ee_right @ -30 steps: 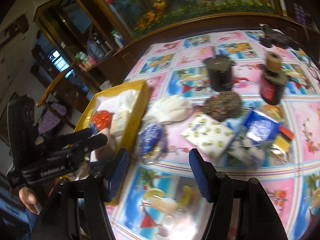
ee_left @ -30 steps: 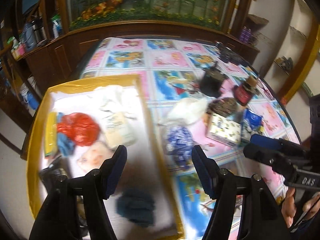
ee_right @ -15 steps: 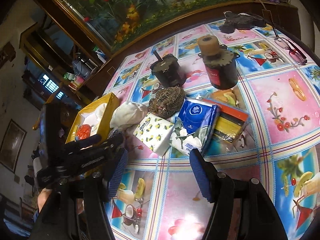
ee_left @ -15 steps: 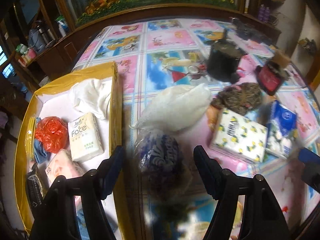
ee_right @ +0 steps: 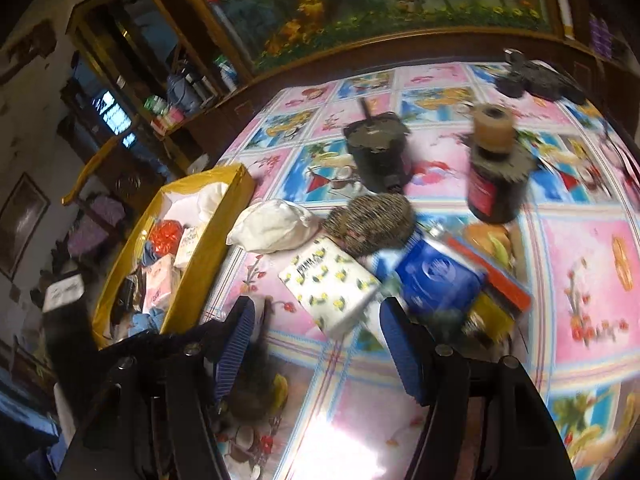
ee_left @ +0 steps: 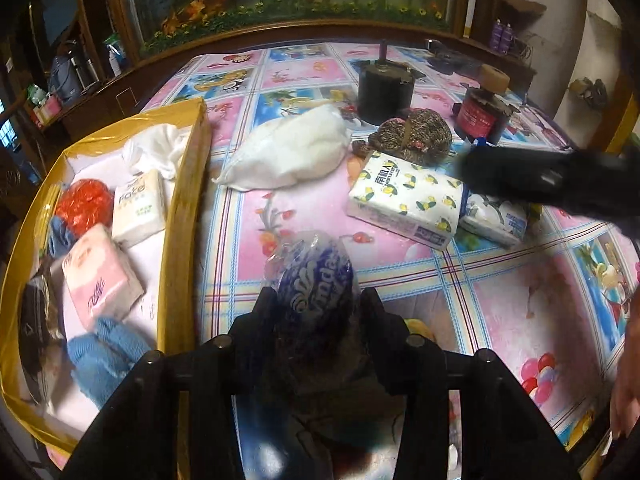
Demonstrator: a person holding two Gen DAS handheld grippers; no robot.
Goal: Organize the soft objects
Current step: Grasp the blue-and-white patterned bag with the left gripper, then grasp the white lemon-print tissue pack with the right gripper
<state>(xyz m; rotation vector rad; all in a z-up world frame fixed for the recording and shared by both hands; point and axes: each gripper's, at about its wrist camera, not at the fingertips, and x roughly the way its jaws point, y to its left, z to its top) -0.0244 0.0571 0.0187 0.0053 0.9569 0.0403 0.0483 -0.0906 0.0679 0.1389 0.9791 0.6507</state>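
Note:
A blue-and-white tissue pack in clear plastic lies on the patterned tablecloth, right of the yellow box. My left gripper has its jaws closing on this pack, and both pads touch its sides. My right gripper stands open over the cloth with nothing between its fingers. Just beyond it lies a lemon-print tissue pack. In the left wrist view the right gripper is a blurred black shape above a blue tissue pack.
The box holds a red mesh ball, two tissue packs, a white cloth and a blue glove. On the table lie a white bag, a brown knitted hat, a black canister and a red-labelled jar.
My left gripper has moved right from above the box, come down over the blue-and-white pack and narrowed onto it. The right gripper has swung across the table, still open.

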